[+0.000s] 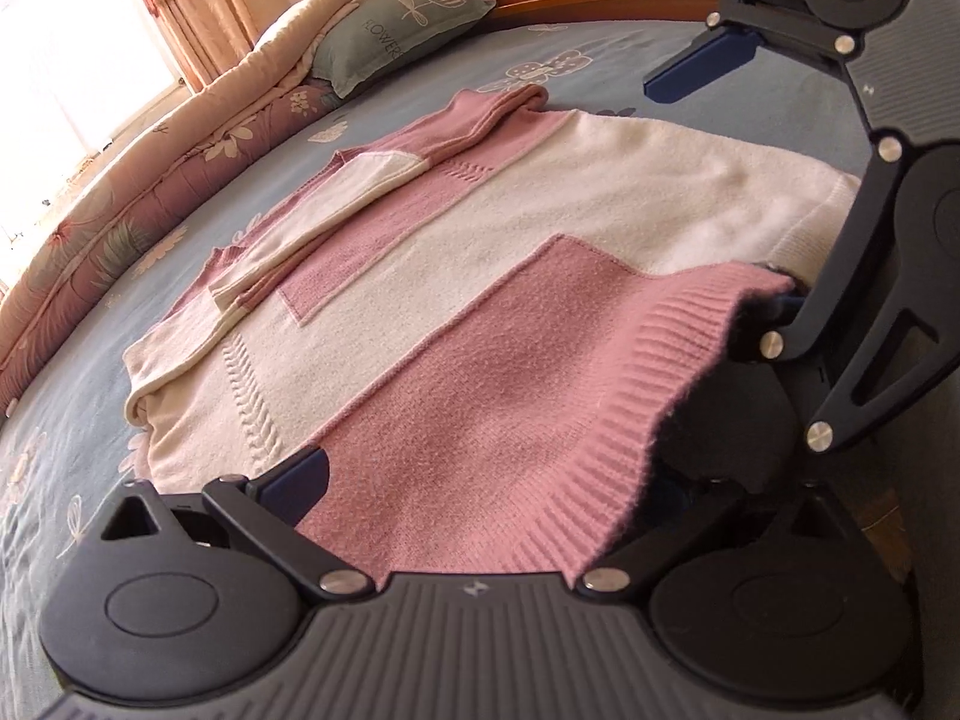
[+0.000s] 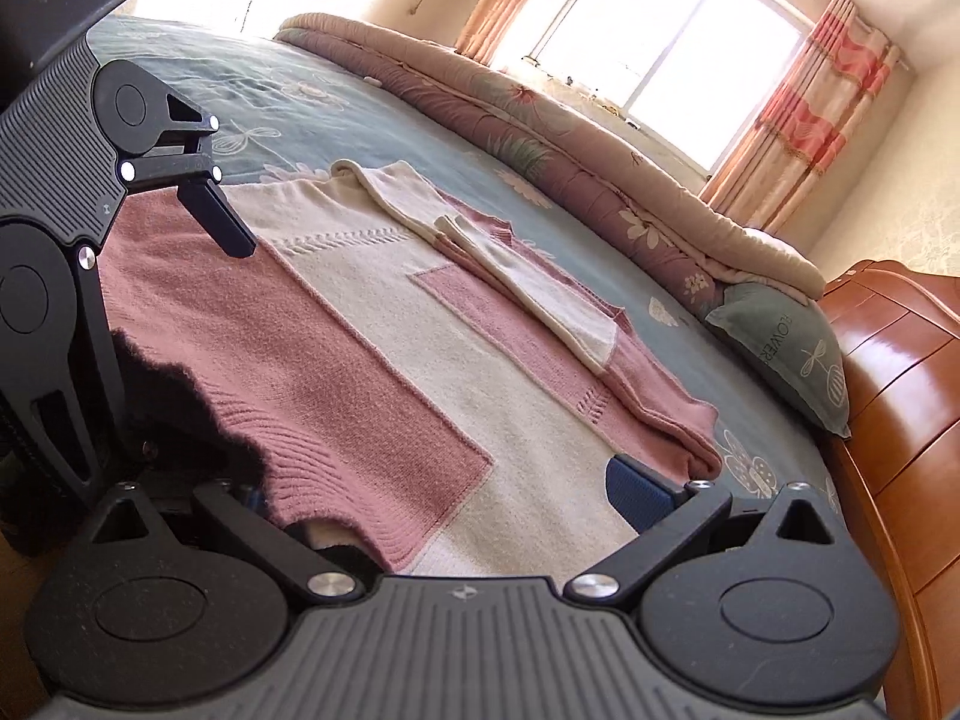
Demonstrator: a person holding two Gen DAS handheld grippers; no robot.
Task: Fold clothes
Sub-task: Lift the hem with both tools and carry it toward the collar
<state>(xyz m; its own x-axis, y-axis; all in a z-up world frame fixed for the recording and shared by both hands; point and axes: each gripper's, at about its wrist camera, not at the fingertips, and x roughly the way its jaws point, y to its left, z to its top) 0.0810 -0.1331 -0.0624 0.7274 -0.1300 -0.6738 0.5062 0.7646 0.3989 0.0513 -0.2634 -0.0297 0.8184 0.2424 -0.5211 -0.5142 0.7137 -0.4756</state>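
The sweater is spread on the bed, one sleeve laid across it. Both tongs, left and right, are held wide apart at the near hem, clasping nothing. Whichever fold follows, the hem must be pinched evenly.

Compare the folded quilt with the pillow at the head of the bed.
The quilt is long, stretching along the far edge of the bed; the pillow is short and sits at one end of it. The quilt is mauve with leaf prints and a cream lining; the pillow is grey-green with printed lettering. Both lie on the blue bedsheet.
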